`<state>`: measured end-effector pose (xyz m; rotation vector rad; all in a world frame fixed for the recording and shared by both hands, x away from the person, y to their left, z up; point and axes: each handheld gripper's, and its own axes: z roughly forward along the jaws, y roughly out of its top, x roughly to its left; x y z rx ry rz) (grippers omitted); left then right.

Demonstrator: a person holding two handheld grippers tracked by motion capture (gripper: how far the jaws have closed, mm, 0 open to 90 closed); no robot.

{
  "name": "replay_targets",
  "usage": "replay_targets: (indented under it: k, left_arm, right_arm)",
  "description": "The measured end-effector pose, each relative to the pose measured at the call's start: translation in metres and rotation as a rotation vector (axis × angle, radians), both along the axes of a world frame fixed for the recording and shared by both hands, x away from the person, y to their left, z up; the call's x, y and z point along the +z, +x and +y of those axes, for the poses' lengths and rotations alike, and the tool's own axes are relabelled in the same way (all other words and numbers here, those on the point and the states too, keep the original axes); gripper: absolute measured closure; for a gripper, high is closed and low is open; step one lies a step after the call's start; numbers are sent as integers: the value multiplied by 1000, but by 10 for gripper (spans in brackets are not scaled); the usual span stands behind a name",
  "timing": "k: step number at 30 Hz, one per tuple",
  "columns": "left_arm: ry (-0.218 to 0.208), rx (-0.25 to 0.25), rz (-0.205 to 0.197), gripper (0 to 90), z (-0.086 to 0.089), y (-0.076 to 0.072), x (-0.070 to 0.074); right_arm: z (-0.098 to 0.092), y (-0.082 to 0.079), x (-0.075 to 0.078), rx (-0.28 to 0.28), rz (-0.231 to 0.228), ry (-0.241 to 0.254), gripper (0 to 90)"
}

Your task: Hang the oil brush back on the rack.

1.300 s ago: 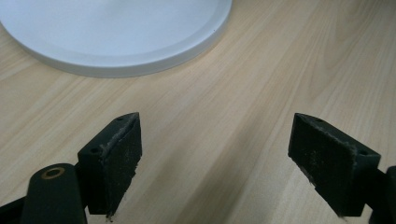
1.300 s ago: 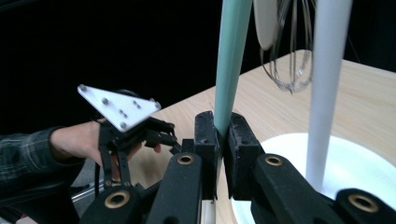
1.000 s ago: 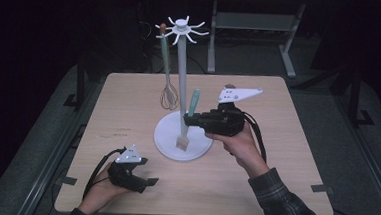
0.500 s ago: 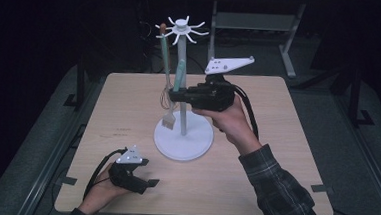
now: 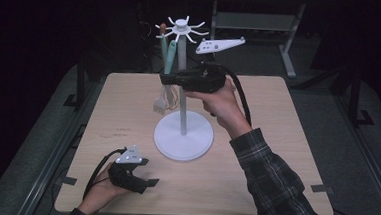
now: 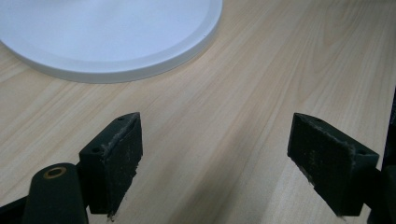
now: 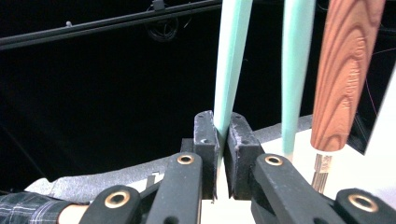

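A white stand (image 5: 183,135) with a round base, a thin pole and a ring of hooks (image 5: 182,27) on top stands mid-table. My right gripper (image 5: 166,78) is raised beside the pole, shut on the teal handle (image 7: 229,70) of a utensil whose pale head (image 5: 159,104) dangles below. In the right gripper view (image 7: 222,135), a second teal handle (image 7: 295,70) and a wooden handle (image 7: 345,74) hang just past the held one. My left gripper (image 5: 150,172) rests on the table near the front left, open and with nothing in it (image 6: 215,149), facing the stand's base (image 6: 107,37).
The wooden table (image 5: 277,123) has bare room right of the stand and along its front edge. A metal frame (image 5: 287,48) stands behind the table in the dark. The right forearm in a plaid sleeve (image 5: 274,183) crosses the table's right half.
My right gripper has risen from near the stand's base up toward the hooks, carrying the teal-handled utensil with it. The left gripper has stayed put.
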<state>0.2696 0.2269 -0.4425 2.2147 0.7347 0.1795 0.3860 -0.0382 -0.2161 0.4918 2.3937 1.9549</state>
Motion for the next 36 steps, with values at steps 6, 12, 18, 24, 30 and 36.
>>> replay_targets:
  k: [6, 12, 18, 24, 30, 36]
  left_arm:
    - [10, -11, 3, 176, -1, 0, 0]
    - [5, -10, 11, 176, -1, 0, 0]
    - [7, -14, 11, 176, -1, 0, 0]
    - [-3, -15, 23, 175, -3, 0, 0]
    - [-7, -16, 21, 175, -3, 0, -1]
    - [1, -22, 19, 175, -2, 1, -1]
  right_arm:
    - [-2, 4, -2, -12, 11, -3, 847]
    - [-7, 7, -6, -28, 22, 4, 843]
    - [-11, 5, -7, -60, -14, -9, 770]
    - [-27, 5, -17, -128, -33, -37, 652]
    - [-46, 2, -32, -172, -22, -55, 527]
    - [-64, -7, -50, -201, -16, -75, 429]
